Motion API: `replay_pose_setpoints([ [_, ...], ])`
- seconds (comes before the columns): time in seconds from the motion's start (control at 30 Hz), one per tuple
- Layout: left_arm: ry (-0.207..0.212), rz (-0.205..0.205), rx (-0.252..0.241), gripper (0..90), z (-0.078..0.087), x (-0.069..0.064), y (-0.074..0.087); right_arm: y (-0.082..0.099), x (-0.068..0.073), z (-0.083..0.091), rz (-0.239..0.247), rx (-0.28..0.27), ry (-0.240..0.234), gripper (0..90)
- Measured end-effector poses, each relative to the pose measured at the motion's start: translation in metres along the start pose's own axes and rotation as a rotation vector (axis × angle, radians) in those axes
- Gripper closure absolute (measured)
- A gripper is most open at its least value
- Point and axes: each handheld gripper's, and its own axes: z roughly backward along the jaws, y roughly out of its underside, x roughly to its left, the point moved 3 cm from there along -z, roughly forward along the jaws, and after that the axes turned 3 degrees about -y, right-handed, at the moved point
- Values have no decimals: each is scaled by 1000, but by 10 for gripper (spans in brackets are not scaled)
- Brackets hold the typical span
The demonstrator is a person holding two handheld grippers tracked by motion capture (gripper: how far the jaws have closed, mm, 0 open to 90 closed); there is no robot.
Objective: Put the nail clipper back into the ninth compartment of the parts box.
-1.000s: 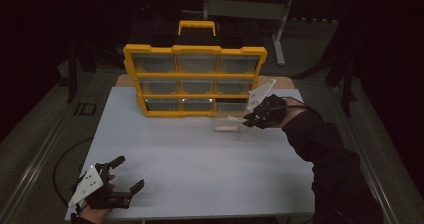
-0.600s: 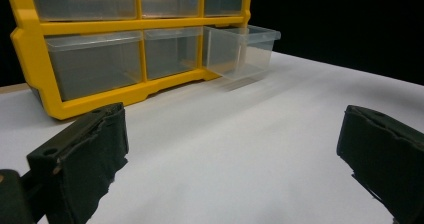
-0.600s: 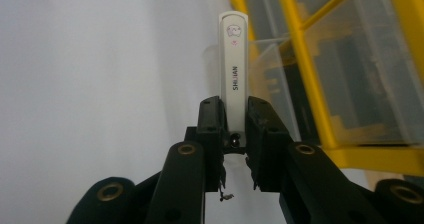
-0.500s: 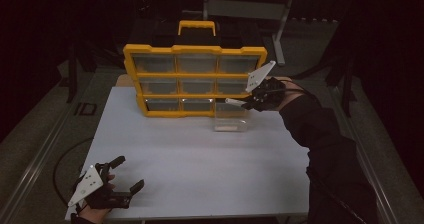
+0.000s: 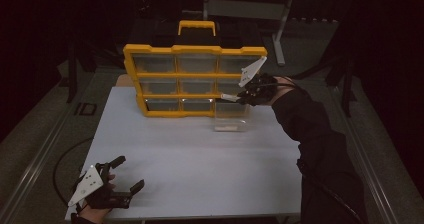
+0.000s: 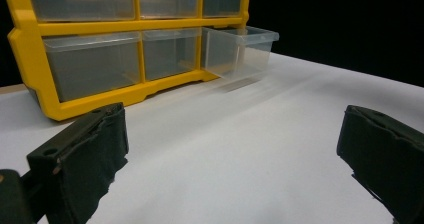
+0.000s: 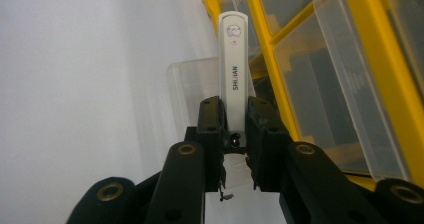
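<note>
Tongs: our right pair (image 7: 233,121) pinches a white stick (image 7: 233,59) above the pulled-out drawer (image 5: 230,118); left pair (image 5: 127,173) spread at the desk's (image 5: 200,159) near-left corner.

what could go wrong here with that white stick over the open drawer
The right gripper pinches only the lower end of the slim white stick, so it could pivot or slip out. The pulled-out clear drawer is light and unheld, with the left gripper open far away, so a bump could shove it. Released off-centre, the stick could land outside the drawer.
</note>
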Motion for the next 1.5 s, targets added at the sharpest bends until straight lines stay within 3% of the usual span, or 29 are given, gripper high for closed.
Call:
replay_pose_setpoints([
  [0.43,-2,0,-2,7,0,0,0,18,-3,-33,-46,0,-26,779],
  [0.93,1,5,-2,7,0,0,0,30,-5,-59,-85,6,-27,779],
  [1.2,4,4,0,7,-1,0,1,30,-5,-67,-99,17,-26,775],
  [1.37,7,4,1,7,-1,0,1,31,-5,-70,-81,19,-10,769],
  [1.43,8,4,4,7,-1,0,1,31,-4,-70,-93,16,-3,708],
  [1.5,10,4,4,7,-2,0,1,30,-6,-68,-135,-5,17,530],
])
